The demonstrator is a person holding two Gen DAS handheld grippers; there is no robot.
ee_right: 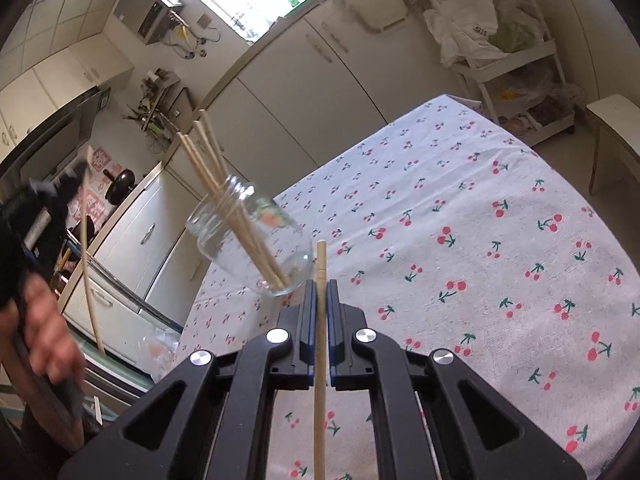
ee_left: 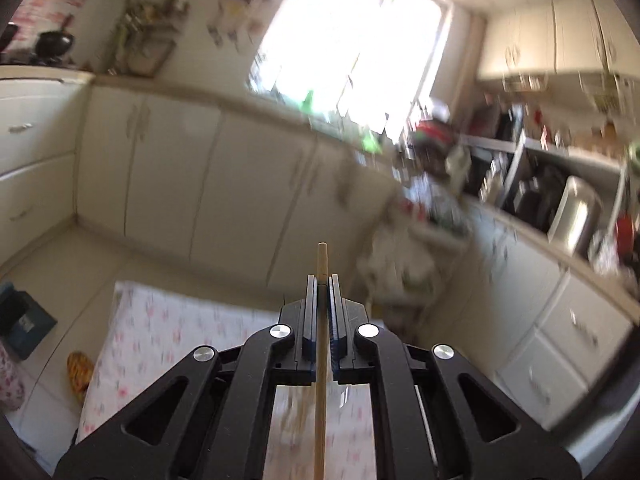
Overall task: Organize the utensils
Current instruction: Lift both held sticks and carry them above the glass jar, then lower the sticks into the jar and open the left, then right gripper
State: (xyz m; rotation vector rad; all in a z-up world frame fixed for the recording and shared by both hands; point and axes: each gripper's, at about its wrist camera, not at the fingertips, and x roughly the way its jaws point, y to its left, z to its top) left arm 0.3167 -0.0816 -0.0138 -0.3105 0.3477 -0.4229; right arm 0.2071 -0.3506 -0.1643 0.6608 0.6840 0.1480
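Gripping one chopstick [ee_right: 320, 320] each — jar [ee_right: 256, 240] nearby.

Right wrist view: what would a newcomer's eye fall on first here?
The glass jar bristling with wooden chopsticks, standing on the cherry-print tablecloth just ahead of the right gripper. Next, the single chopstick clamped between its shut jaws. At the left edge, a hand carries the other gripper with another stick.
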